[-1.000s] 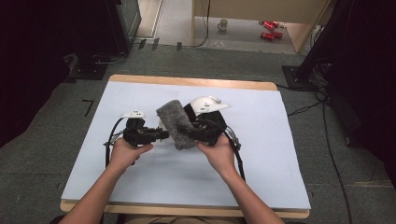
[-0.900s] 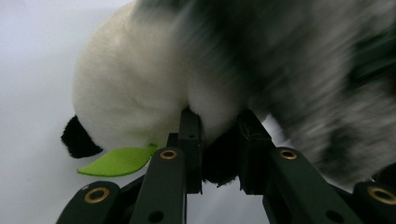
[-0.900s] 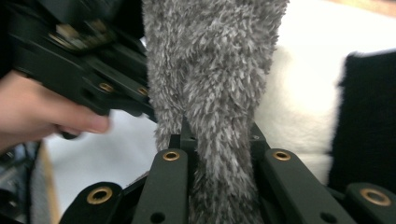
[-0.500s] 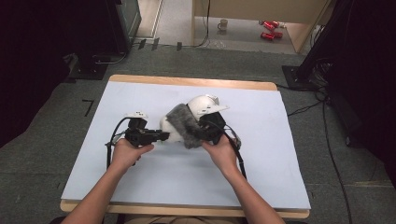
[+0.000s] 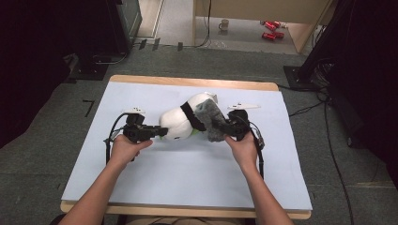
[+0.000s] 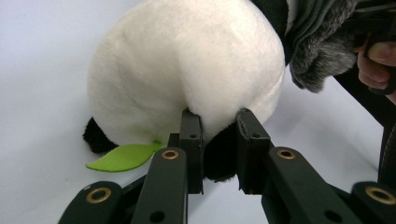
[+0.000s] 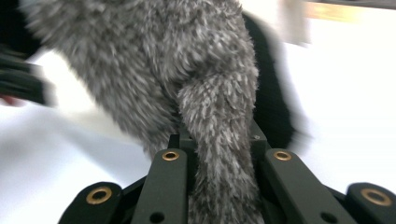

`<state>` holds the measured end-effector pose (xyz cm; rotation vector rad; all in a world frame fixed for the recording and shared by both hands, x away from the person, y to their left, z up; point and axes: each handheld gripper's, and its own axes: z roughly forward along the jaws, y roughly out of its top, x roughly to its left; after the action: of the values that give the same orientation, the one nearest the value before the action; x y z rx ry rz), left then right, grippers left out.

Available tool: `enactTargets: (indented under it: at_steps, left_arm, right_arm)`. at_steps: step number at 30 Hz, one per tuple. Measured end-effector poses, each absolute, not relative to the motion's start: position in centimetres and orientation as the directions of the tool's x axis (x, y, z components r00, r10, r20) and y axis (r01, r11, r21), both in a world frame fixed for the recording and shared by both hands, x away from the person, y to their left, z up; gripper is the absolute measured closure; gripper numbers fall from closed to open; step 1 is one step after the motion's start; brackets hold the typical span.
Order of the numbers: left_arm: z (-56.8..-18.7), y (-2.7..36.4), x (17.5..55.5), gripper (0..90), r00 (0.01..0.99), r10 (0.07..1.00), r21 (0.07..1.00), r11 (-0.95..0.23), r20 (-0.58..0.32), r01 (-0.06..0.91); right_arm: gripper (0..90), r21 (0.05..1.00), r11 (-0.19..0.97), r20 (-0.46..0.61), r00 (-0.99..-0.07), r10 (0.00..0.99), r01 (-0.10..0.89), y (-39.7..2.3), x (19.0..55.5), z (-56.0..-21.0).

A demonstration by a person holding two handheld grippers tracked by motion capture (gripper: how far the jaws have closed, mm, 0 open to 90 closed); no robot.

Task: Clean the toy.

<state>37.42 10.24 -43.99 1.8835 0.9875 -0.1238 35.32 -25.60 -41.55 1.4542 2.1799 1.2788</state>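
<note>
The left gripper [image 5: 162, 132] has its jaws clamped on a black part at the bottom of a white plush toy [image 5: 180, 121], and the right gripper [image 5: 220, 127] has its jaws closed on a fold of grey furry cloth [image 5: 210, 119].

The table [image 5: 187, 178], covered in a pale blue sheet, carries everything; the toy lies near its middle, between the two grippers. Dark cabinets [image 5: 70, 33] stand off the far left corner and more dark equipment [image 5: 361, 56] off the right. Beyond the far edge is grey carpet [image 5: 234, 61] with cables.

The toy's white body is crossed by a black band [image 5: 190, 115]. The grey cloth drapes over the toy's right end, hiding that part. In the left gripper view a green felt leaf [image 6: 123, 156] lies flat on the table under the toy, just beside the left jaw.

On the floor farther off lie red cans [image 5: 270, 30] and a small mug [image 5: 225, 23].
</note>
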Motion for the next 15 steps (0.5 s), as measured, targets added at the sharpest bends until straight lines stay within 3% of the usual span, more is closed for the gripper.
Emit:
enactTargets:
  at_steps: [4,11,15]
  left_arm:
    - [-44.0,10.4,37.6,76.2,0.664,0.578,0.707,-0.2,-0.474,0.679]
    - [-44.0,10.8,37.7,76.2,0.664,0.585,0.709,-0.203,-0.465,0.675]
    - [-44.0,10.8,37.6,76.1,0.674,0.592,0.718,-0.218,-0.441,0.661]
  right_arm:
    - [77.8,0.728,0.065,0.289,-0.391,0.874,0.683,-28.4,35.6,-42.7]
    - [78.1,0.728,0.024,0.277,-0.327,0.903,0.685,-30.0,35.7,-42.5]
    - [78.1,0.744,-0.051,0.327,-0.296,0.898,0.667,-31.4,35.4,-41.3]
